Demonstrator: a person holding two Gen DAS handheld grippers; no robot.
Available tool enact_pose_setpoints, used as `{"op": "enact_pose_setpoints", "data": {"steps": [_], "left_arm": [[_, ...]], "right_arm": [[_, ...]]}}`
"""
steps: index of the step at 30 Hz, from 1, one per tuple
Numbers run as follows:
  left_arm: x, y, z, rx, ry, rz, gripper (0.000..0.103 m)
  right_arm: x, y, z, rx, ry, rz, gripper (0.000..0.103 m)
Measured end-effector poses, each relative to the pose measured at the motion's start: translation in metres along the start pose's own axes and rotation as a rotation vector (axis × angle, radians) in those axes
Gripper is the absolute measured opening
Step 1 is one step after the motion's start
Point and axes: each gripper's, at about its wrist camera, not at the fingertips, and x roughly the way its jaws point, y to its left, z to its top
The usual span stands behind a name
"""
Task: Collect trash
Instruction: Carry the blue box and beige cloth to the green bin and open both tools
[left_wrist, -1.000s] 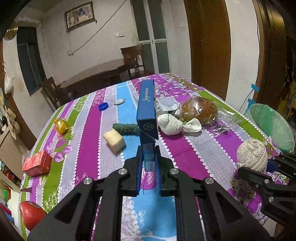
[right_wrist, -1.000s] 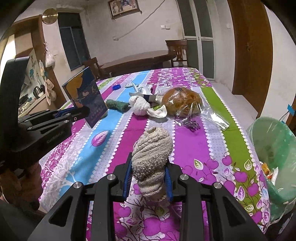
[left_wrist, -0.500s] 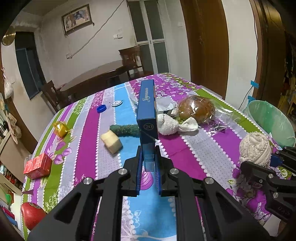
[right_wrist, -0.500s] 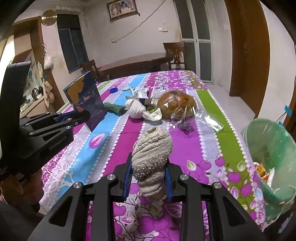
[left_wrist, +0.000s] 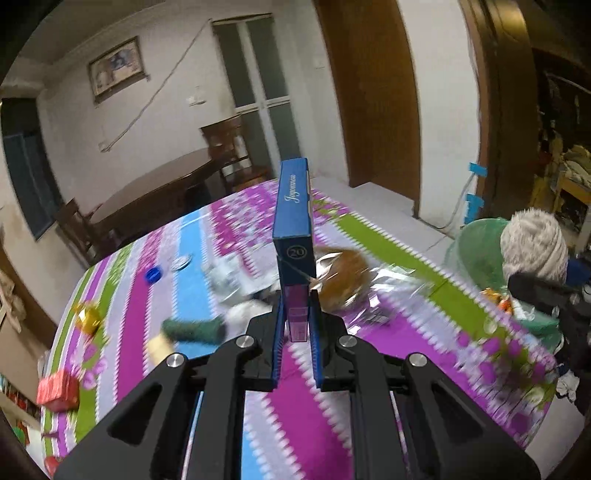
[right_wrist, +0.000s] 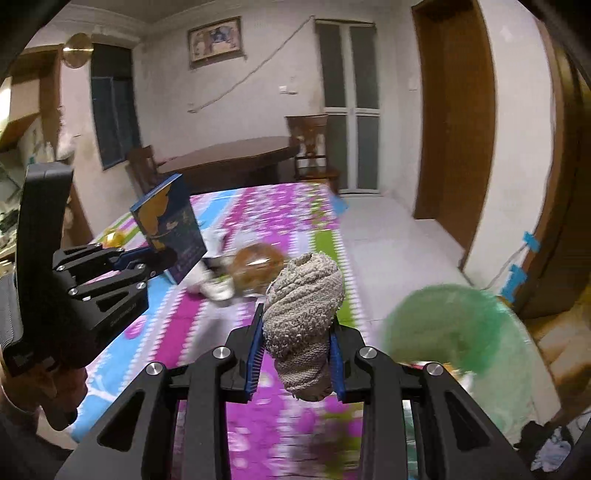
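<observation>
Lying behind blue box (left_wrist: 294, 225), bread bag (left_wrist: 341, 275), green roll (left_wrist: 194, 329)

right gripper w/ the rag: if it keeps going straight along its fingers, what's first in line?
Probably nothing on the tablecloth: the right gripper, shut on the rag, points past the table's right edge toward bare floor. The green bin sits right of that line. Depth unclear.

Blue box (left_wrist: 294, 218) upright, clamped at its bottom end, above the table. Beige rolled cloth (right_wrist: 303, 295) pinched mid-body, upright, near green-lined bin (right_wrist: 454, 332), trash inside.
</observation>
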Motion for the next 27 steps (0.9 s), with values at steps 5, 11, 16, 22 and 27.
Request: {"op": "enact_pose_setpoints", "data": {"steps": [5, 11, 16, 22, 27], "left_arm": [[0.014, -0.033, 0.023, 0.05, -0.021, -0.059, 0.011], [0.034, -0.084, 0.046, 0.128, -0.045, -0.144, 0.011], [0.05, -0.127, 0.057, 0.189, -0.041, -0.242, 0.011], [0.077, -0.166, 0.066, 0.262, 0.021, -0.392, 0.011], [0.099, -0.182, 0.069, 0.279, 0.099, -0.509, 0.011]], "right_arm": [[-0.009, -0.053, 0.011, 0.043, 0.009, -0.093, 0.031], [-0.012, -0.112, 0.011, 0.112, 0.039, -0.172, 0.031], [-0.01, -0.152, 0.007, 0.147, 0.082, -0.226, 0.031], [-0.005, -0.183, 0.003, 0.162, 0.136, -0.278, 0.031], [0.002, -0.202, -0.002, 0.173, 0.193, -0.312, 0.031]]}}
